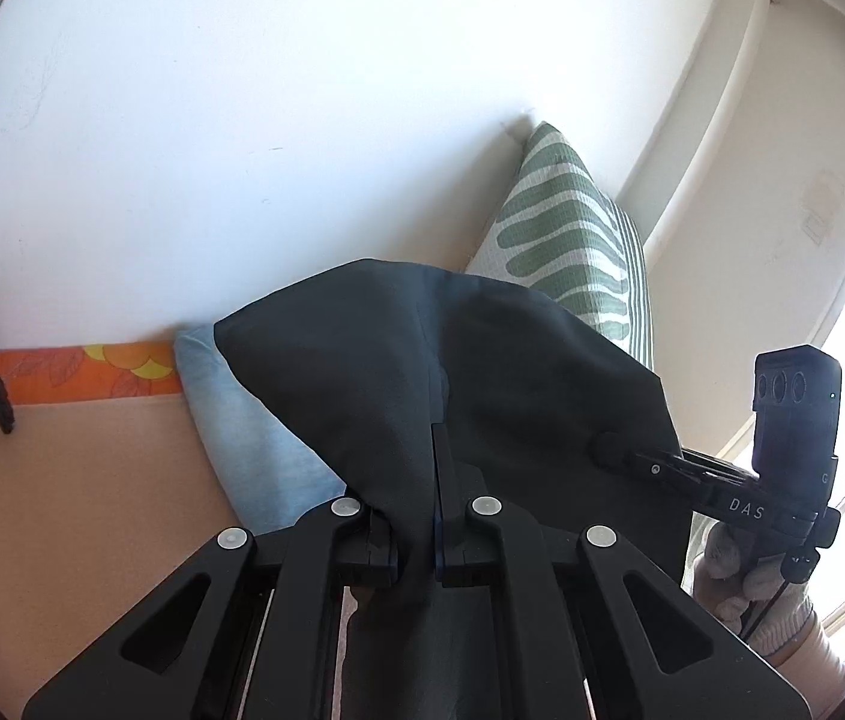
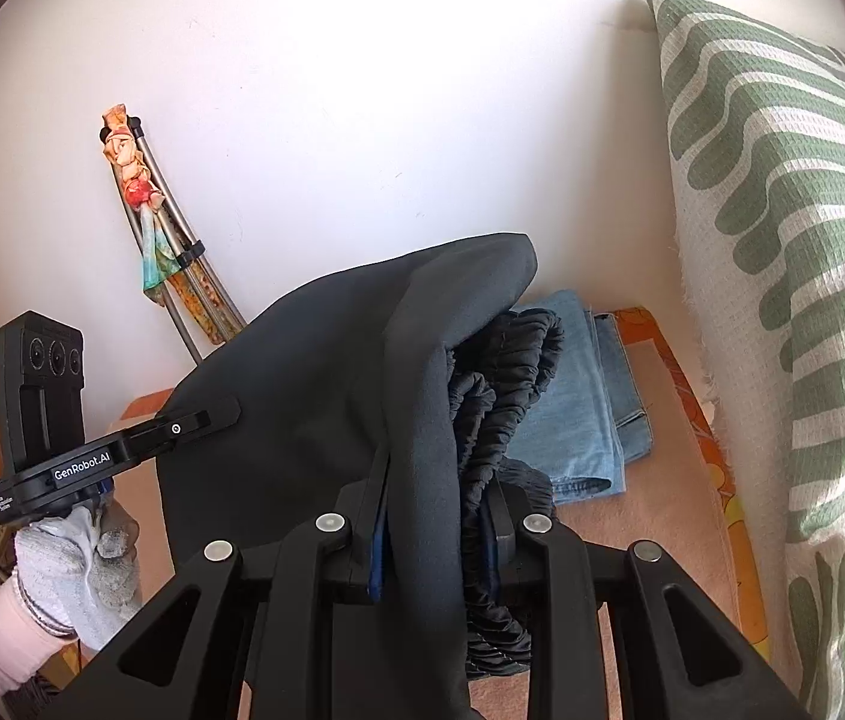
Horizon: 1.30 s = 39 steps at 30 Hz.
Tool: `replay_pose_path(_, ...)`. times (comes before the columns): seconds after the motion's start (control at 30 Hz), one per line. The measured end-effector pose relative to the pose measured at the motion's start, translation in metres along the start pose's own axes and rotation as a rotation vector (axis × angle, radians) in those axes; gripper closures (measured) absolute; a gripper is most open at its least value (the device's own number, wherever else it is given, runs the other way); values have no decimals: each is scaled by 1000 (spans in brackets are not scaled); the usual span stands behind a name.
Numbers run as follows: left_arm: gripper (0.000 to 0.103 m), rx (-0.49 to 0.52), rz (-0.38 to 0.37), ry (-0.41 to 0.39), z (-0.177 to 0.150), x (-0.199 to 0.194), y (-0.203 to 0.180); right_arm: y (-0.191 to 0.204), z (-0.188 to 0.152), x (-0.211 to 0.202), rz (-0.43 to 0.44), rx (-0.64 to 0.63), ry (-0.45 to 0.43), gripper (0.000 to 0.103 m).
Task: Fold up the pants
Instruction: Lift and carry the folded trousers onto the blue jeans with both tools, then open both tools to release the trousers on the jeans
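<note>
The dark pants (image 1: pixel 422 360) hang lifted between both tools: the left hand-held gripper (image 1: pixel 419 516) is pinched tight on a fold of cloth, and the right hand-held gripper (image 2: pixel 434 516) clamps the bunched elastic waistband. Behind lie folded jeans (image 2: pixel 578 396) on the bed (image 2: pixel 662 540), beside a green-patterned pillow (image 2: pixel 782 240) against the white wall (image 1: pixel 242 120).

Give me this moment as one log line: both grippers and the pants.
left gripper: shut on pants | right gripper: shut on pants at gathered waistband | pants: held up between both | folded jeans: behind
</note>
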<state>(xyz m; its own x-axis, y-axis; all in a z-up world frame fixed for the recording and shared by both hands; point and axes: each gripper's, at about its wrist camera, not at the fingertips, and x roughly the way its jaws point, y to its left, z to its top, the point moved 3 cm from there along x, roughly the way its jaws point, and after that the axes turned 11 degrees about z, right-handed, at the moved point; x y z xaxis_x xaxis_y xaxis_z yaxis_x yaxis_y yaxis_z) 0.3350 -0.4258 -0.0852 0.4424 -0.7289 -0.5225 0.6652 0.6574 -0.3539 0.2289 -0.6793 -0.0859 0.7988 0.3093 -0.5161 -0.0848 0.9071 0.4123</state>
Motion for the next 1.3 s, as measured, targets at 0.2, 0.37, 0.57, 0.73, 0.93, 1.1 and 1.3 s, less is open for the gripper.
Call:
replay_pose_path(0.2,98,3,24,-50,42,26,9,-18,51,28,-19,-36,-37,81)
replay_pose_path(0.37,97,23,62,-52,56,61,19,-38,74,73,-37,-42,-10,81)
replay_pose_path(0.57,98,21,97,-16,56,109,38,-73,81,120,-50,-17,14,81)
replay_pose_path(0.73,98,3,138,12,49,140,53,-104,74,151,-54,18,43,81)
replay_pose_path(0.93,88,2,262,60,47,166,71,-132,65,177,-149,51,113,65)
replay_pose_path(1.1,79,16,309,56,47,163,77,-143,61,166,-222,81,82,53)
replay_pose_path(1.3,64,-15,437,113,43,165,112,-151,55,151,-283,130,98,36)
